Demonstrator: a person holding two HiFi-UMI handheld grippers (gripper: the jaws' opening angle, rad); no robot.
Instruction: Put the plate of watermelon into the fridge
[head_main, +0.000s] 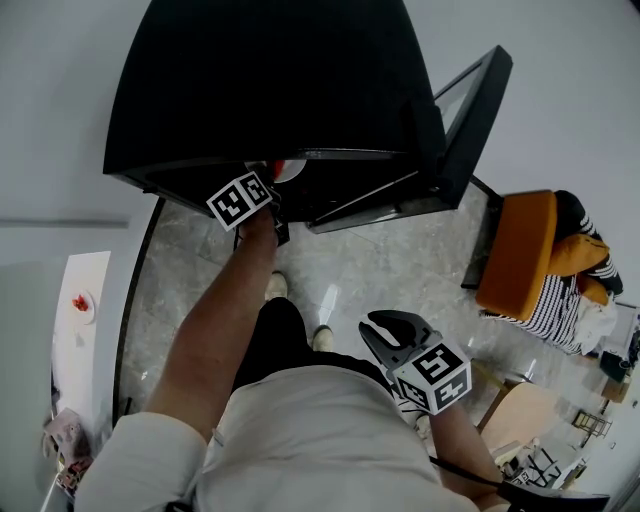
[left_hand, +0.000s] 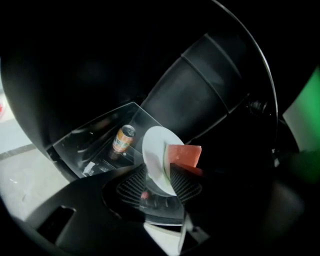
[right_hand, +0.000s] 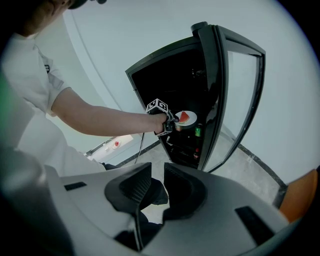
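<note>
1. Plate (left_hand: 156, 160) with its watermelon (left_hand: 184, 155) slice is inside the dark fridge (head_main: 270, 90), apparently on a shelf, near an orange can (left_hand: 123, 138).
2. Left gripper (left_hand: 157, 166): jaws spread, plate rim between them, unpinched.
3. Right gripper (right_hand: 157, 165): jaws parted, empty, outside the fridge.

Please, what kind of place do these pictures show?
Probably a lounge or office room, though I cannot be sure: a black fridge with an open glass door stands on a polished stone-look floor, with an orange chair nearby.
</note>
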